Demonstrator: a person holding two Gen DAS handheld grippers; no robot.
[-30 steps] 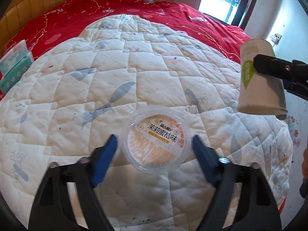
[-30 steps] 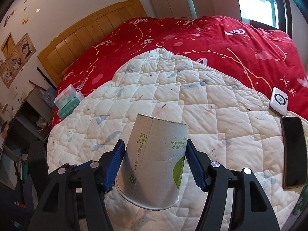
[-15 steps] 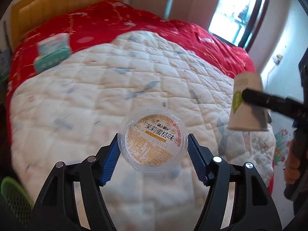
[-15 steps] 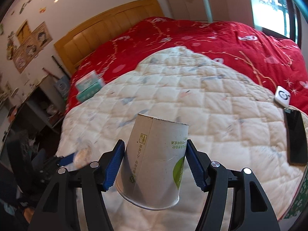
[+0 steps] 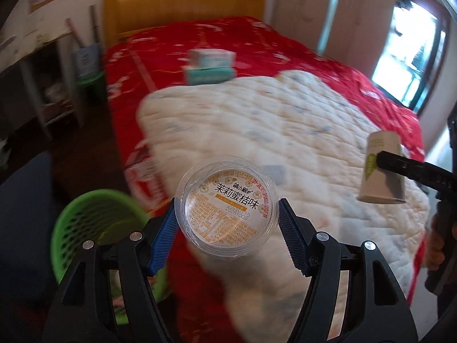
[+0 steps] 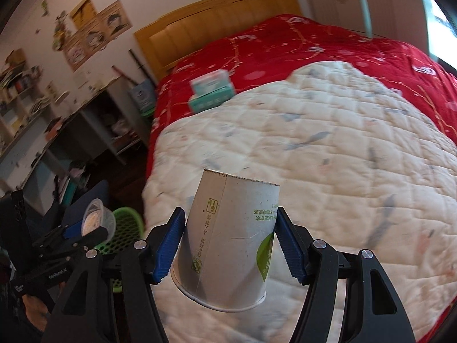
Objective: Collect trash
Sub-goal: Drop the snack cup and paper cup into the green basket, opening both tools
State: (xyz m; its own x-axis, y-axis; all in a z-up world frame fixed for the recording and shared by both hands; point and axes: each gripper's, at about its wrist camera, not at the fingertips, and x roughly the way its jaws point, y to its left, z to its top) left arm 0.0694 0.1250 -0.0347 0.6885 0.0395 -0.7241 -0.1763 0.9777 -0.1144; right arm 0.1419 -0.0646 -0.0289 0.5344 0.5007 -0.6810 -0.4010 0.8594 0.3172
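Note:
My left gripper [image 5: 227,230] is shut on a clear plastic jelly cup [image 5: 227,207] with an orange printed lid, held in the air over the bed's left edge. A green mesh basket [image 5: 94,223] stands on the floor just left of and below it. My right gripper [image 6: 228,243] is shut on a white paper cup [image 6: 228,243] with green print, held upside down over the quilt. From the left wrist that paper cup [image 5: 381,168] shows at the right; from the right wrist the jelly cup [image 6: 95,218] and green basket [image 6: 127,228] show at the lower left.
A bed with a red cover [image 5: 228,40] and a white quilt [image 6: 328,157] fills both views. Two tissue packs [image 5: 211,65] lie near the wooden headboard [image 5: 182,3]. A desk and shelves [image 6: 42,120] stand left of the bed. A window [image 5: 405,57] is at the far right.
Both grippers swung left with their cups, off the quilt's middle toward the bed's left edge. The green basket and the floor beside the bed have come into view.

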